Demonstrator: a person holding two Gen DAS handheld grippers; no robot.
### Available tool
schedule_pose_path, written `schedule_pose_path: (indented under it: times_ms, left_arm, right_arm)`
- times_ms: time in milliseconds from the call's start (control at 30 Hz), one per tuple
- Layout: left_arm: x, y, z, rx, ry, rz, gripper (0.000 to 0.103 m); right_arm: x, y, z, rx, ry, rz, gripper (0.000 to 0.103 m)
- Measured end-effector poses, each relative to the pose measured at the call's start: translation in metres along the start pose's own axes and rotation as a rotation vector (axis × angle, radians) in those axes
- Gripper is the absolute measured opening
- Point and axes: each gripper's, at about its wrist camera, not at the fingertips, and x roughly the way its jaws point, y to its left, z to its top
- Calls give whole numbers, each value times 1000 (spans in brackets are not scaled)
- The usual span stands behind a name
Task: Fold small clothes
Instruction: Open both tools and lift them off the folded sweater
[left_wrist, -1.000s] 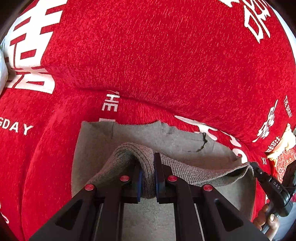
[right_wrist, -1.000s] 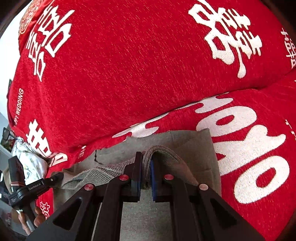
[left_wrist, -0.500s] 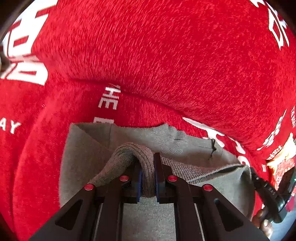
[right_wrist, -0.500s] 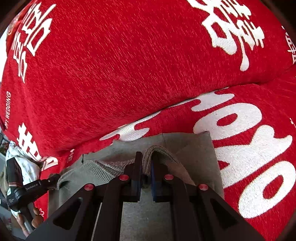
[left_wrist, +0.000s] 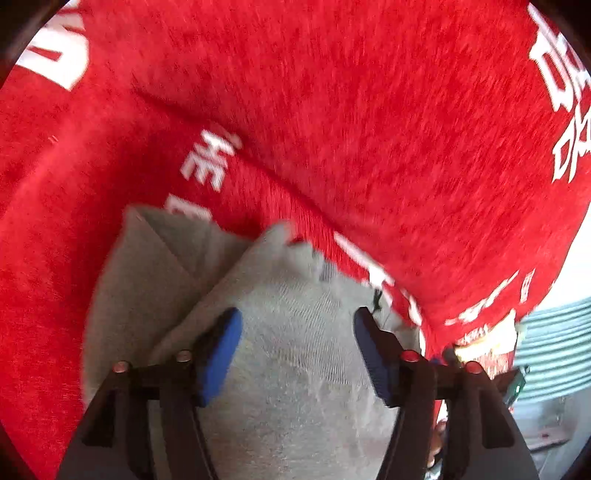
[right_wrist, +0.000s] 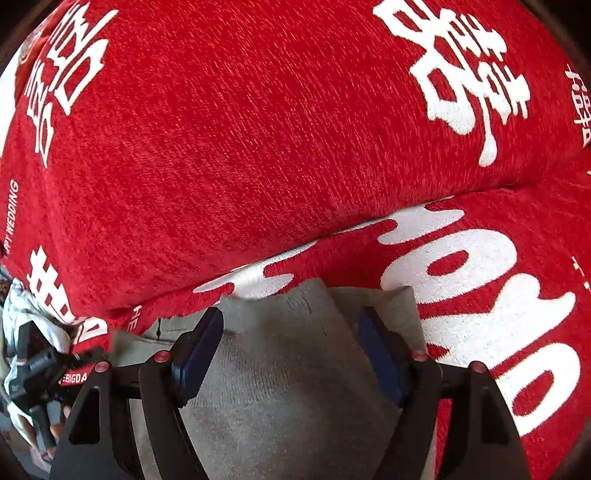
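Left wrist view: the left tongs (left_wrist: 297, 350) stand wide apart, their jaws having just been opening, and the blue pads (left_wrist: 218, 354) press on nothing. Between and beneath them lies the grey knitted garment (left_wrist: 295, 369), folded over on itself, with a lower layer showing out to the left. It rests on the seat of a red sofa cover (left_wrist: 332, 110) with white lettering, close up against the crease where the seat meets the backrest. The picture is blurred, so the knit's finer details are hard to make out. At the right edge a patterned red-and-yellow object (left_wrist: 487, 343) shows, too smeared to name.

Right wrist view: the right tongs (right_wrist: 291, 343) are likewise spread, jaws just opened, pads clear of the cloth. The grey knitted garment (right_wrist: 288, 387) lies flat between the fingers, its far edge near the backrest crease, a folded corner pointing up towards the white lettering (right_wrist: 461, 295) on the seat. At the lower left the other handheld gripper (right_wrist: 40, 369) appears beside a pale crumpled cloth (right_wrist: 22, 306), with a person's fingers (right_wrist: 55, 428) on its handle.
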Motion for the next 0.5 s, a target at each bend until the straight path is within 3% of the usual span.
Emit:
schedule_pose_path:
  times_ms: [100, 233, 333, 367, 433, 500]
  left_arm:
    - [-23, -14, -11, 110, -86, 46, 77]
    - [-14, -53, -45, 335, -76, 80, 77]
    - [17, -81, -75, 531, -24, 196, 77]
    - [29, -85, -79, 570, -23, 264, 77]
    - [44, -72, -72, 547, -5, 363, 77]
    - [43, -56, -62, 514, -25, 394, 77]
  right_arm:
    - [-13, 13, -6, -97, -25, -19, 79]
    - [-7, 50, -23, -306, 19, -33, 79]
    - [19, 80, -45, -485, 128, -80, 78]
    - [29, 85, -51, -538, 151, -144, 78]
    - [42, 81, -55, -568, 174, -211, 79]
    - [43, 61, -42, -470, 173, -189, 80]
